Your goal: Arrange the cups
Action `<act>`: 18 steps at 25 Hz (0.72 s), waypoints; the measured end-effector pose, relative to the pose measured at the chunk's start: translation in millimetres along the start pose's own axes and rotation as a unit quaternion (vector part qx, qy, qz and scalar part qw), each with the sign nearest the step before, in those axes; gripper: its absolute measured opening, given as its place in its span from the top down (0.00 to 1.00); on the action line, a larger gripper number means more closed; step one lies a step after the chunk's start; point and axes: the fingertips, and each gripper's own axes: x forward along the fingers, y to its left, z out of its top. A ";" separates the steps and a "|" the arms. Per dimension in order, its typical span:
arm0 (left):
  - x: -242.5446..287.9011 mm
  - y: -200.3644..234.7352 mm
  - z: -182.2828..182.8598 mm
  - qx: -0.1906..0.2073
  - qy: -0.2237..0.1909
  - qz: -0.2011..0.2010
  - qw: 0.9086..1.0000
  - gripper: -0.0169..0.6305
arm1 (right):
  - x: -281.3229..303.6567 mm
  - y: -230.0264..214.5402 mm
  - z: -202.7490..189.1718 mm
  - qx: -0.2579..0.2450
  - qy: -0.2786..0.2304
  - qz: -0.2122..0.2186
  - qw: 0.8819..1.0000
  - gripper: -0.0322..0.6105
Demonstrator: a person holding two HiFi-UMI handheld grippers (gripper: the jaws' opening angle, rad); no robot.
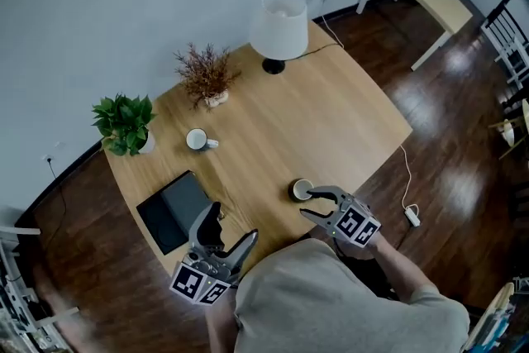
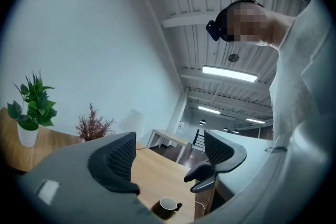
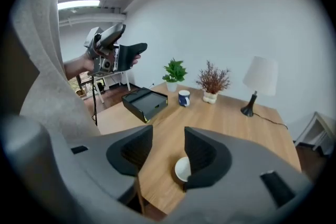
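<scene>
**2 cups apart: approaching the dark one**

Right gripper (image 1: 318, 204), jaws wide and empty, hangs just beside the dark cup (image 1: 302, 190). The blue mug (image 1: 197, 140) stands well apart. Left gripper (image 1: 230, 232) gapes empty too. Next, probably: straddle the rim, then close.

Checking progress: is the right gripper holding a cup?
No, the right gripper has its jaws apart, and the cup sits on the table beside one jaw.
</scene>
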 end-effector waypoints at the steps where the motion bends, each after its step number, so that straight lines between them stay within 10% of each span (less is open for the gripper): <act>1: 5.4 -3.9 -6.5 -0.004 0.008 -0.012 1.000 0.37 | 0.1 -3.9 -12.7 0.006 0.012 -0.005 1.000 0.63; 11: 43.0 -41.6 -47.3 -0.017 0.075 -0.085 0.993 0.37 | 33.5 -34.4 -174.4 0.050 0.182 -0.038 0.981 0.63; 18: 40.4 -32.5 -48.5 -0.019 0.080 -0.072 0.994 0.37 | 74.0 -38.5 -192.6 0.006 0.237 -0.026 0.971 0.72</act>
